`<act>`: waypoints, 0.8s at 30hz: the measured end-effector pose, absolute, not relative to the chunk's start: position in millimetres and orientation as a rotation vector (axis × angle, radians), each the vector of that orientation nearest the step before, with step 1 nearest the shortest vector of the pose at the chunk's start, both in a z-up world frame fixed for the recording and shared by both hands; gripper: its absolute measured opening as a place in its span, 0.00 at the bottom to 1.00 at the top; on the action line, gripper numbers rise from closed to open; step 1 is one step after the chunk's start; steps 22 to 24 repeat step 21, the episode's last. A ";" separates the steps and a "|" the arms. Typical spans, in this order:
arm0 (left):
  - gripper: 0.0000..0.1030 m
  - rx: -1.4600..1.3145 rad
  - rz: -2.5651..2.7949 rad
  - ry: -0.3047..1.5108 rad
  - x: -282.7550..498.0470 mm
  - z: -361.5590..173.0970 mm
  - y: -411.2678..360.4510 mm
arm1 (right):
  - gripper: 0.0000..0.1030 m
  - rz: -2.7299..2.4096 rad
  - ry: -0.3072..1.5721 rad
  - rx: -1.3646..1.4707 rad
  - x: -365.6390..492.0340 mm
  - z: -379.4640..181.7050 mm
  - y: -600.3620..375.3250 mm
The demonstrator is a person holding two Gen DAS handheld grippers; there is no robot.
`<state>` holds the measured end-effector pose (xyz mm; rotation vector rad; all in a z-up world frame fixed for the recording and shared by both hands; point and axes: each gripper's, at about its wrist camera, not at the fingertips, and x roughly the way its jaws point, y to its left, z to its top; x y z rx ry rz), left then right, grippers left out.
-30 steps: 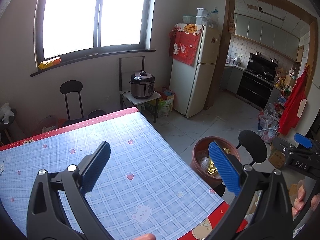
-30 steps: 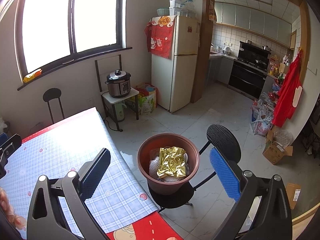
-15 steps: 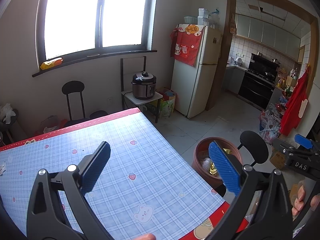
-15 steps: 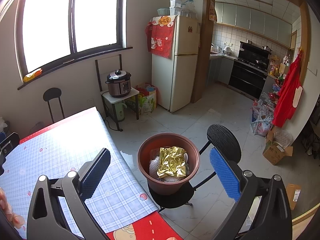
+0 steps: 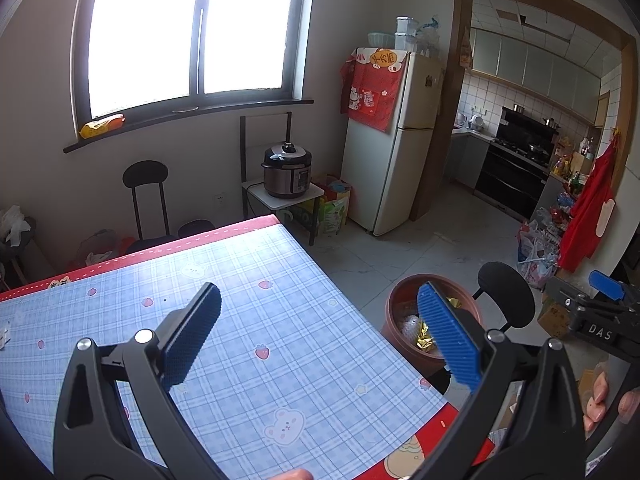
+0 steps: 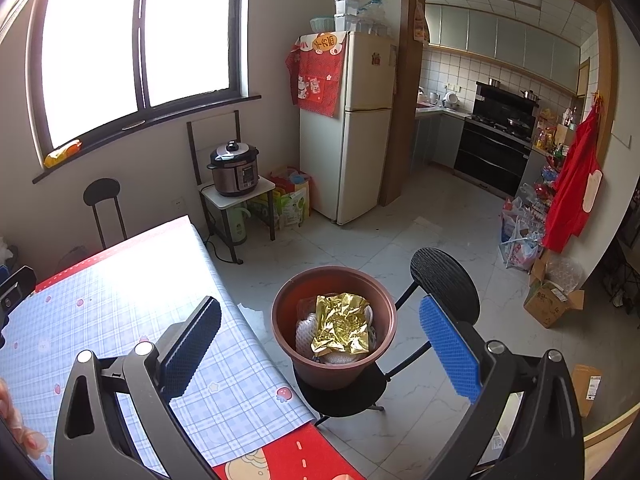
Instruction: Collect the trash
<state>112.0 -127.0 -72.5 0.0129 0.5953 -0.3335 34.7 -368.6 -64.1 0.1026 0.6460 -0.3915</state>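
Left gripper (image 5: 320,344): jaws spread wide, nothing between the blue pads; it hangs over the blue plaid tablecloth (image 5: 248,320), near the table's right edge. The cloth shows small strawberry and bear prints and a red border.

Right gripper (image 6: 320,348): also released, jaws wide apart and empty, looking down past the table corner toward the floor.

Trash bin (image 6: 334,326): brown round bucket, upright, resting on the seat of a black chair (image 6: 444,276) just beside the table's edge. Inside it lies a crumpled gold foil wrapper (image 6: 340,328) on top, with white foam netting (image 6: 306,330) showing beneath on the left. From the left wrist view the same bin (image 5: 394,312) sits off the table's right side, partly hidden behind the right blue pad.

Background: white fridge (image 6: 356,128) with a red cloth hung over it, pressure cooker (image 6: 234,170) on a small white stand by the window, a cardboard box (image 6: 550,304) on the tiled floor at right, a red garment (image 6: 572,196) hanging by the kitchen doorway
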 end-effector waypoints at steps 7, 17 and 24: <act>0.95 0.005 -0.330 0.599 111.5 -73.0 -128.2 | 0.95 -0.399 0.649 0.110 34.0 -64.8 -370.6; 0.95 0.013 -0.328 0.605 111.6 -72.8 -128.8 | 0.95 -0.399 0.649 0.112 34.9 -64.3 -371.7; 0.95 0.009 -0.326 0.611 112.1 -72.5 -128.7 | 0.95 -0.399 0.648 0.112 35.3 -64.3 -371.5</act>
